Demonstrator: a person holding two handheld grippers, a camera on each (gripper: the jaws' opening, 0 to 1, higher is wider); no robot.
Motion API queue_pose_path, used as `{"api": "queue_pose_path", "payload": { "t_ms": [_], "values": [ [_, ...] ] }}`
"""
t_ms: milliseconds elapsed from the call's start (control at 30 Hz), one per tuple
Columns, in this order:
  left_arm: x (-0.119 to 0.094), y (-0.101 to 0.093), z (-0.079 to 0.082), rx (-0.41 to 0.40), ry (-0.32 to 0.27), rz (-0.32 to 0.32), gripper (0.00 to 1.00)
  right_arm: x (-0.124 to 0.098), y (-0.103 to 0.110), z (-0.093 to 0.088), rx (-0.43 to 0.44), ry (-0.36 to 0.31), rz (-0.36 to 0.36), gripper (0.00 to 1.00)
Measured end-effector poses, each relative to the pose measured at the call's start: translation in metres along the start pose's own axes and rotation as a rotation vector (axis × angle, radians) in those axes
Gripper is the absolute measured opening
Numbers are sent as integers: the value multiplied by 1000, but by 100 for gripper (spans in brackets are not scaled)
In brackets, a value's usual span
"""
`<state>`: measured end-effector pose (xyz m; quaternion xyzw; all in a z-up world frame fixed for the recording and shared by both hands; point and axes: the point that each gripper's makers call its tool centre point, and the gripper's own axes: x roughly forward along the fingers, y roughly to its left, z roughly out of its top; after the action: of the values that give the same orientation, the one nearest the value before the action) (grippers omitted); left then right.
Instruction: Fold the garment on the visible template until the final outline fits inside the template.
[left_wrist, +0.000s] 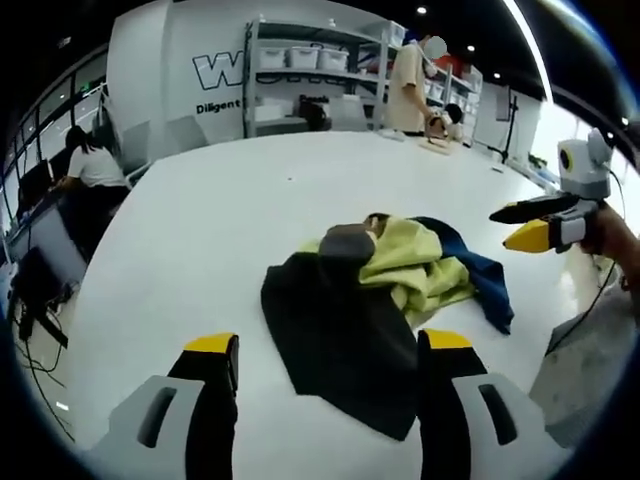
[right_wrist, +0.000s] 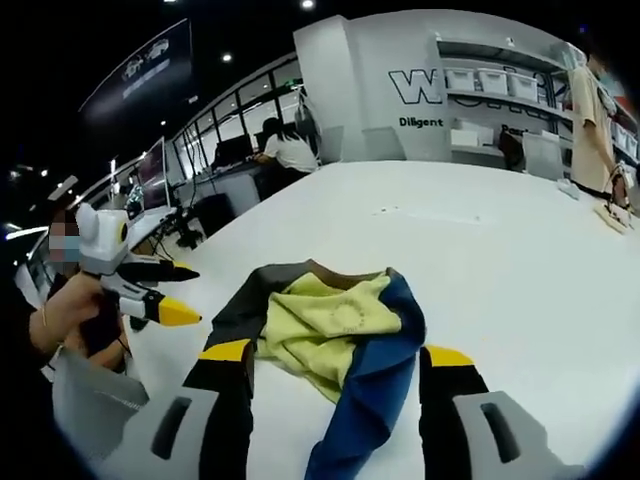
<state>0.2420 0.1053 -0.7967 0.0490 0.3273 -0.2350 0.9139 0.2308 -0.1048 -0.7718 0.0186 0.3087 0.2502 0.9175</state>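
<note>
A crumpled garment (left_wrist: 385, 320) of black, yellow-green and blue panels lies bunched on a wide white table (left_wrist: 200, 230), ahead of both tools. The left gripper (left_wrist: 330, 350) hovers over the black panel with its yellow-tipped jaws spread wide, gripping nothing. In the right gripper view, the right gripper (right_wrist: 338, 358) also stands with jaws parted, straddling the blue edge without pinching it. Behind, shelving (left_wrist: 310, 70) holds white bins, a person (left_wrist: 90, 170) sits at a desk and another person (left_wrist: 408, 85) stands by the shelves
</note>
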Motion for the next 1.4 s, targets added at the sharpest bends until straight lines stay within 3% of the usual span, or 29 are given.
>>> {"api": "queue_pose_path", "payload": {
  "t_ms": [467,700,933,1100,1233,1300,1400],
  "values": [
    [34,-7,-18,24,85,-40,60,23,-8,-27,56,82,6,47],
    [49,-10,-16,22,74,-58,51,31,-16,-44,89,121,-12,37],
    [61,-13,-14,23,67,-81,39,36,-24,-41,125,112,-21,29],
    [70,-14,-14,23,69,-89,34,43,-32,-40,108,118,-47,18],
    [73,-14,-12,20,58,-84,25,46,-37,-39,139,108,-67,9],
    [75,-13,-12,21,61,-89,15,46,-39,-40,141,110,-73,0],
    [75,-11,-14,35,66,-82,2,46,-43,-39,126,109,-86,0]
  ]
}}
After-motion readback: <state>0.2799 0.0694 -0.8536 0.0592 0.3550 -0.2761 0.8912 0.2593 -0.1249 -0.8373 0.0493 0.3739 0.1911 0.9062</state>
